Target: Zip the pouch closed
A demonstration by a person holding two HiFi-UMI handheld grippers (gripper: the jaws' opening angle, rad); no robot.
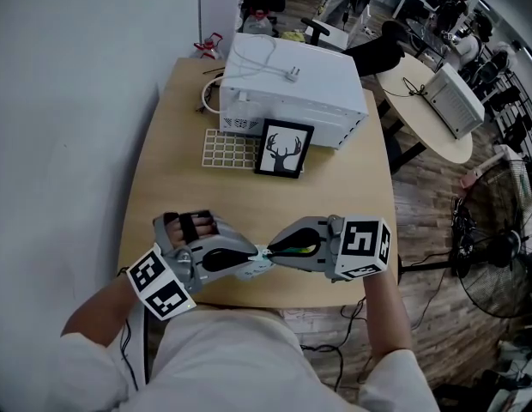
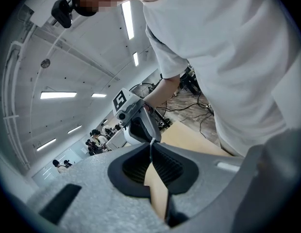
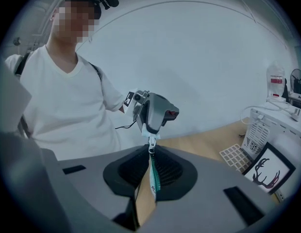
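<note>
As both jaws pinch pouch (image 3: 153, 181), barely parted

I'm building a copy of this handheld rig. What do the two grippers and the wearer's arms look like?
The left gripper and right gripper have grey moulded bodies with black ribbed pads. Each carries a white cube with black square markers. The person wears a white short-sleeved shirt. A thin dark cable trails from the left gripper.
</note>
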